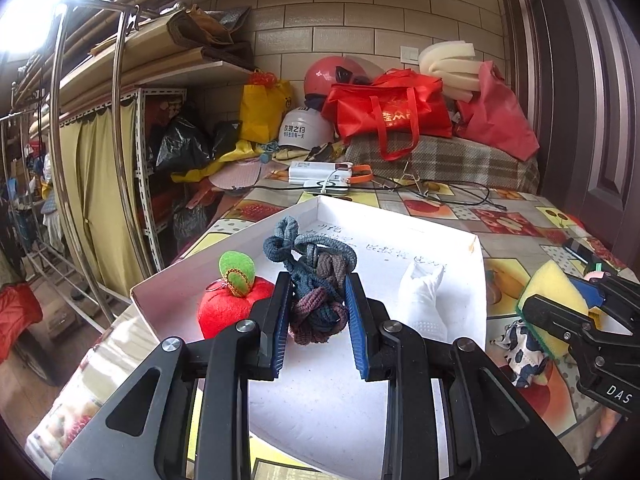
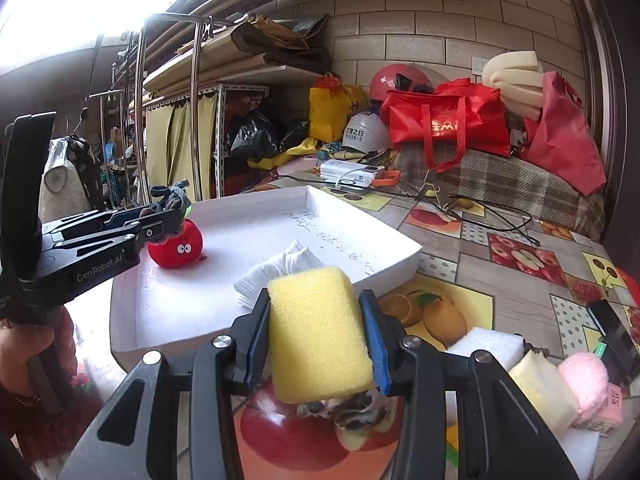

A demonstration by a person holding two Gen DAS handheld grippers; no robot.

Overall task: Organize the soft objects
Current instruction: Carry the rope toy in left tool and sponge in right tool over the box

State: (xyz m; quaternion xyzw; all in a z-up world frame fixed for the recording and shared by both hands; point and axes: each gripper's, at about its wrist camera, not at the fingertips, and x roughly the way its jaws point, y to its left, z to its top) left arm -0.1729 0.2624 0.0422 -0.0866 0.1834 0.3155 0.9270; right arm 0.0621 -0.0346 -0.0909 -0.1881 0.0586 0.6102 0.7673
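Left gripper (image 1: 316,304) was clamped on a tangled bundle of hair ties (image 1: 316,280), blue, grey and maroon, pinched between both blue pads (image 1: 354,320). Bundle stuck out past the fingertips toward 12 o'clock, held above the white tray (image 1: 460,240) and not touching its floor as far as the left wrist view showed.

From the bundle in that view: red plush apple (image 1: 232,308) at 9 o'clock, sitting inside the tray just beside the left finger; folded white cloth (image 1: 422,292) at 3 o'clock, also in the tray. Handwriting on the tray floor was too blurred to read.

Right gripper (image 2: 320,332) was closed on a yellow sponge (image 2: 320,328), squeezed between its pads, upright and slightly tilted. It sat outside the tray, near the tray's closest corner, over the fruit-print tablecloth (image 2: 500,264). A black-and-white patterned cloth (image 2: 352,408) lay on the table directly under the sponge, at 6 o'clock.

In the right wrist view, the left gripper (image 2: 176,216) was at 10 o'clock, over the plush apple (image 2: 176,244). A hand (image 2: 36,344) gripped its handle at 8 o'clock.

At 4 o'clock from the sponge: white foam block (image 2: 488,344), pale yellow sponge (image 2: 540,388), pink fluffy item (image 2: 584,380), all on the table outside the tray.
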